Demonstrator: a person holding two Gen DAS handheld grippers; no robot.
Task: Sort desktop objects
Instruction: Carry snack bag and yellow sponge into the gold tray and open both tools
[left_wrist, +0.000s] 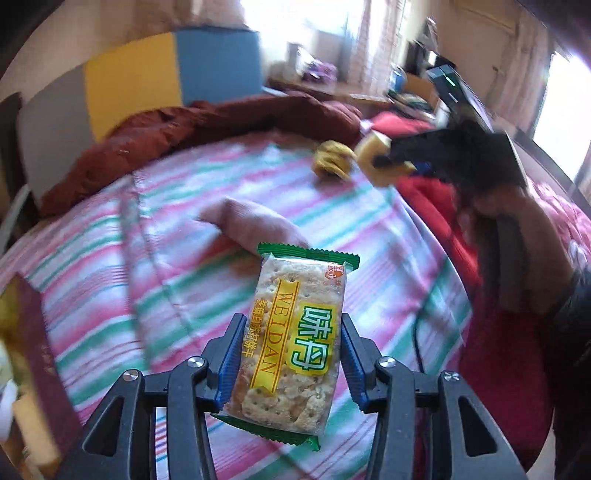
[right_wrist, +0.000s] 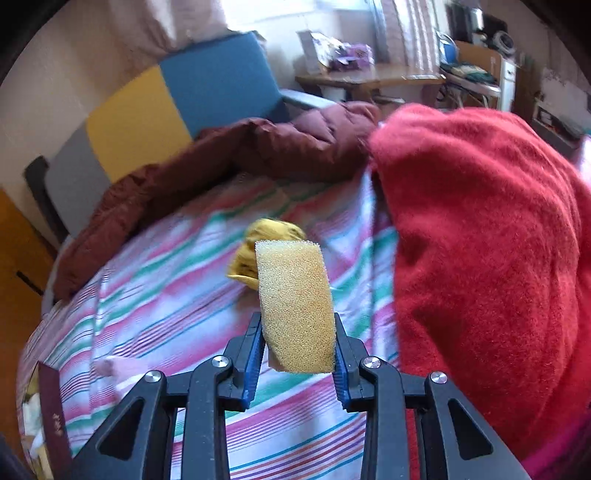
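Jaws of my left gripper (left_wrist: 291, 363) pinch a cracker packet (left_wrist: 293, 343) by its long sides, lifted above the striped sheet (left_wrist: 177, 236). My right gripper (right_wrist: 298, 345) pinches a yellow sponge (right_wrist: 295, 306), also off the sheet. Further out I see a pink object (left_wrist: 255, 225) lying on the stripes, then a crumpled yellow cloth (right_wrist: 269, 240) beside the red blanket (right_wrist: 480, 258). Maroon jacket (right_wrist: 229, 155) lies at the far edge.

Left gripper (left_wrist: 291, 354), right gripper (right_wrist: 297, 352): black angular linkage arms, silver screws, blue ribbed pads (left_wrist: 231, 360).
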